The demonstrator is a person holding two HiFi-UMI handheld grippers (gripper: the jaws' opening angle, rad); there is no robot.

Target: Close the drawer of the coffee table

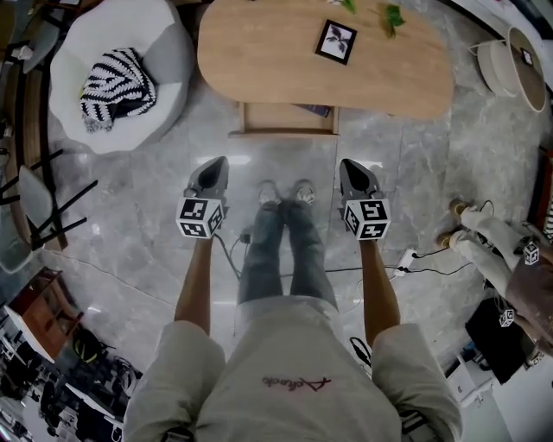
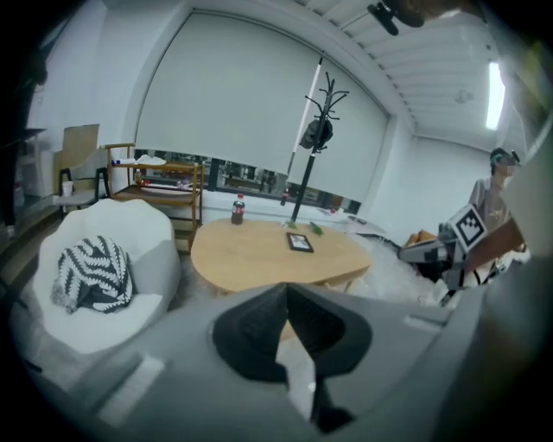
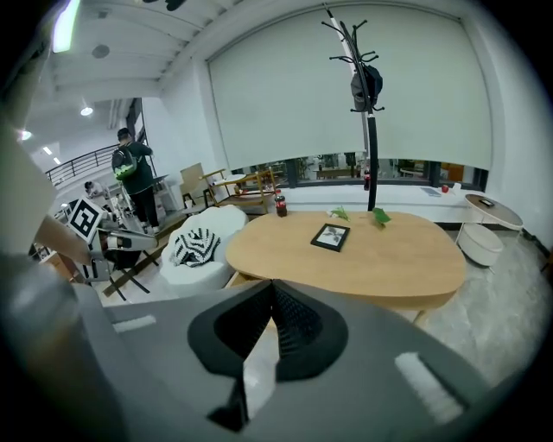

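In the head view we count one open drawer jutting from the one oval counter. Its long axis runs crosswise, and it lies ahead of and between the left hand-held gripper and the right hand-held gripper, both about equally near its front. In the left gripper view our jaws are pressed together on nothing, with the counter straight ahead. In the right gripper view the jaws likewise meet empty, and they mostly hide the drawer.

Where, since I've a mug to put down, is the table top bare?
The table is bare left of the frame, along its near edge above the open drawer, and at its right end. The far edge is busier: leaves and a bottle.
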